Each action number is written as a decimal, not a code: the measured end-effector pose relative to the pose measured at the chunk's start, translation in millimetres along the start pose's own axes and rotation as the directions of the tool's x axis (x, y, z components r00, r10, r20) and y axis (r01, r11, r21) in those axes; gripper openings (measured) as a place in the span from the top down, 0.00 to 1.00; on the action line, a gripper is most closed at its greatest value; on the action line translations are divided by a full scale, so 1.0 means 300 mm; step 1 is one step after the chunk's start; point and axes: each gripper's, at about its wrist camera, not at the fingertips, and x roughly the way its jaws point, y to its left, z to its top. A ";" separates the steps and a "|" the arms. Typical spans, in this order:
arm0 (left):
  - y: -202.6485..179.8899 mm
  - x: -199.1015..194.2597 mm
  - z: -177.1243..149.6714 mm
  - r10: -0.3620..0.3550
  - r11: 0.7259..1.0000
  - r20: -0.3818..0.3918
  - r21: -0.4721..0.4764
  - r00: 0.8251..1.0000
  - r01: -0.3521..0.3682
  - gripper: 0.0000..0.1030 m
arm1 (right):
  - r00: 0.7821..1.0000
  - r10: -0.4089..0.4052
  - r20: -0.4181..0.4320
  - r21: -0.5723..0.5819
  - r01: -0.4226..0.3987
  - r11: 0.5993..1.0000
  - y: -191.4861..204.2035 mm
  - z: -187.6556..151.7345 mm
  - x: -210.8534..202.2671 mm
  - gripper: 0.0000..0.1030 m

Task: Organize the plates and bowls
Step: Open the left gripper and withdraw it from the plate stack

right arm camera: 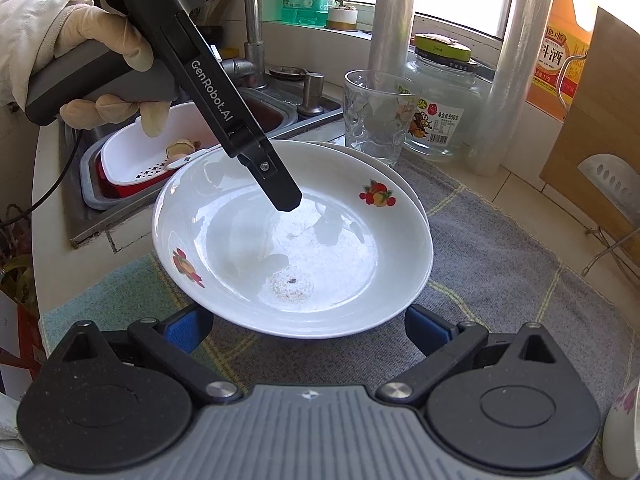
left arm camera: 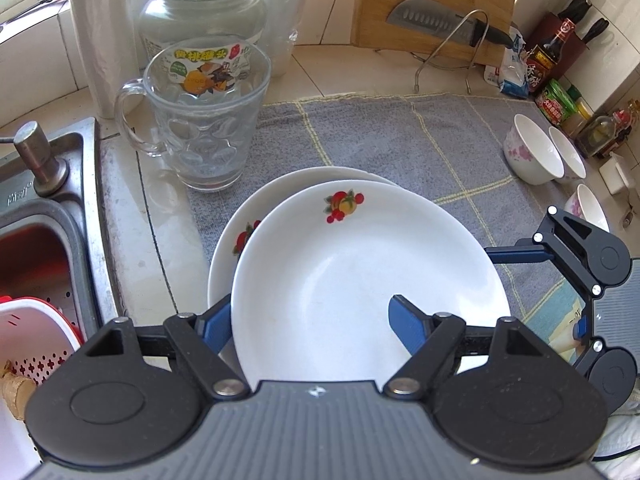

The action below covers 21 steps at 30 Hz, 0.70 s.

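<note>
A white plate with fruit prints (left arm camera: 360,272) lies on top of a second like plate (left arm camera: 228,240) on the grey cloth (left arm camera: 400,136). My left gripper (left arm camera: 310,322) is open, its jaws astride the top plate's near rim, one finger (left arm camera: 404,320) over the plate and one outside. In the right wrist view the left gripper's finger (right arm camera: 280,192) hangs over the top plate (right arm camera: 320,240). My right gripper (right arm camera: 308,330) is open and empty, just short of that plate's edge. Three white bowls with pink flowers (left arm camera: 532,152) stand at the cloth's right.
A glass mug (left arm camera: 208,120), a big jar (left arm camera: 200,12) and plastic-wrap rolls (left arm camera: 100,32) stand behind the plates. A sink with a red-and-white strainer basket (right arm camera: 140,160) lies left. A cutting board with a knife (left arm camera: 436,20) and sauce bottles (left arm camera: 548,56) stand at the back right.
</note>
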 end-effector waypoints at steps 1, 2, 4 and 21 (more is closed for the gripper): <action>0.001 -0.002 0.000 0.000 1.000 0.001 -0.001 1.000 0.000 0.23 | 1.000 0.001 0.001 -0.002 -0.001 1.000 0.000 0.002 -0.001 0.00; 0.002 -0.005 0.000 0.000 1.000 0.002 -0.001 1.000 0.000 0.23 | 1.000 -0.001 0.001 -0.005 0.001 1.000 0.001 0.003 0.000 0.00; 0.002 -0.007 0.002 0.002 1.000 0.002 -0.002 1.000 -0.002 0.23 | 1.000 -0.006 0.006 -0.012 0.006 1.000 0.004 0.002 0.000 0.00; 0.020 -0.050 -0.002 0.043 0.999 0.025 -0.018 0.999 -0.042 0.21 | 1.000 -0.004 0.022 -0.010 0.005 1.000 0.010 0.000 -0.007 0.00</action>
